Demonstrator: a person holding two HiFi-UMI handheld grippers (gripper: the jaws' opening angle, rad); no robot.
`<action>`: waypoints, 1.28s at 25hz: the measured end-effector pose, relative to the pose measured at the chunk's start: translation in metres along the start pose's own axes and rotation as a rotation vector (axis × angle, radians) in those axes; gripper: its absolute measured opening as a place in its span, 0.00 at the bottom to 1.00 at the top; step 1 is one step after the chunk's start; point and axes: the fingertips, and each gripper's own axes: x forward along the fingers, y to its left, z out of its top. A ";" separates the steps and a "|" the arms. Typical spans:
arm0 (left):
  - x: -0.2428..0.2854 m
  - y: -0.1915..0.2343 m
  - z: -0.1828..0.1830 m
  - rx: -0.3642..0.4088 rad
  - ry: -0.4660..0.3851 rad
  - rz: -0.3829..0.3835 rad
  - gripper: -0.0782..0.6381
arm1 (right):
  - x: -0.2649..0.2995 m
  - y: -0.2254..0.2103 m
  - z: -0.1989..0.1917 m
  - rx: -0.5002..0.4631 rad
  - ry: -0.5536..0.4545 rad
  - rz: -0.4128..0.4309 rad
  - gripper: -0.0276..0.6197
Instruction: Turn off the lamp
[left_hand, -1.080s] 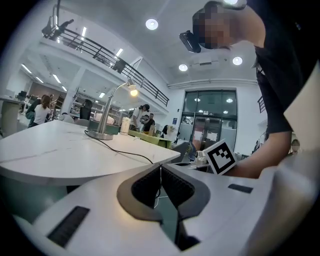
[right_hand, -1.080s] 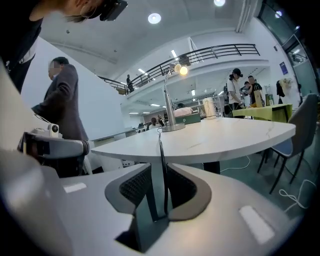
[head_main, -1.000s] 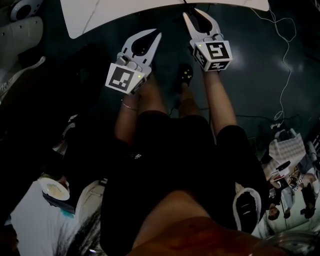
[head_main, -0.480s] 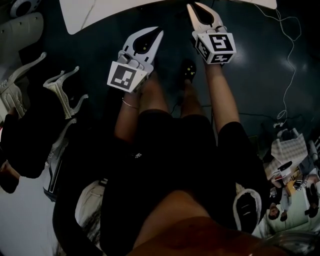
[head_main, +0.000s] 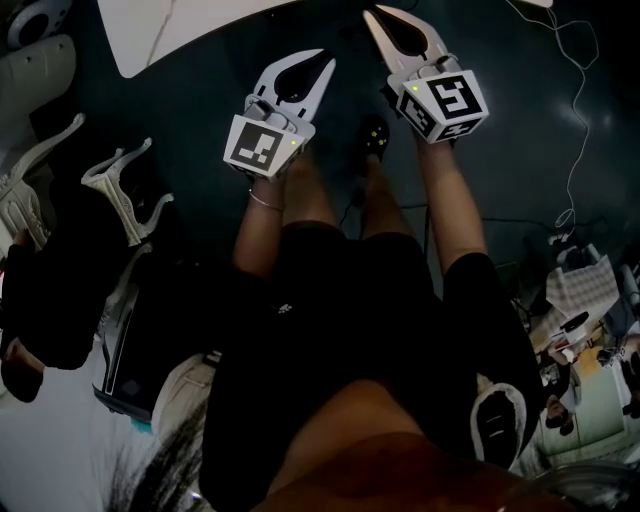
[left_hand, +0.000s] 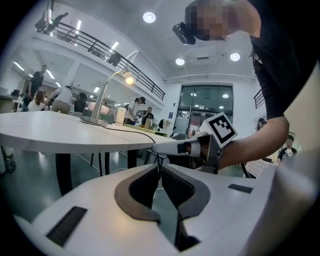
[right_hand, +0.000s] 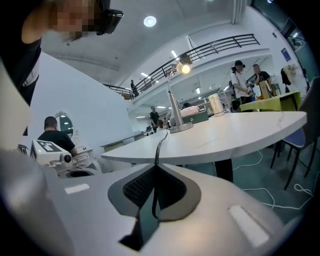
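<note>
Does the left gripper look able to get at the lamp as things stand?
Probably not yet. The lamp stands far back on the table, while the left gripper, shut and empty, is short of the near edge. Only its cord crosses the tabletop between them.

One white round-edged table (right_hand: 240, 132). On the table stand one lit silver gooseneck lamp (right_hand: 180, 127) and one black cable (right_hand: 160, 147). Before the table's near edge are two white plastic grippers, the left gripper (head_main: 320, 66) and the right gripper (head_main: 372, 14). The right's empty jaws have just been closing. Each gripper bears one marker cube.
</note>
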 end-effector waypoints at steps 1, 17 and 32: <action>0.003 0.000 -0.003 0.003 -0.001 0.001 0.13 | -0.001 0.002 0.004 0.006 -0.009 0.011 0.06; 0.051 -0.004 -0.024 0.049 0.019 -0.050 0.20 | -0.018 0.016 0.037 0.131 -0.075 0.127 0.06; 0.054 -0.009 -0.007 0.169 -0.021 -0.058 0.17 | -0.016 0.025 0.044 0.255 -0.113 0.174 0.06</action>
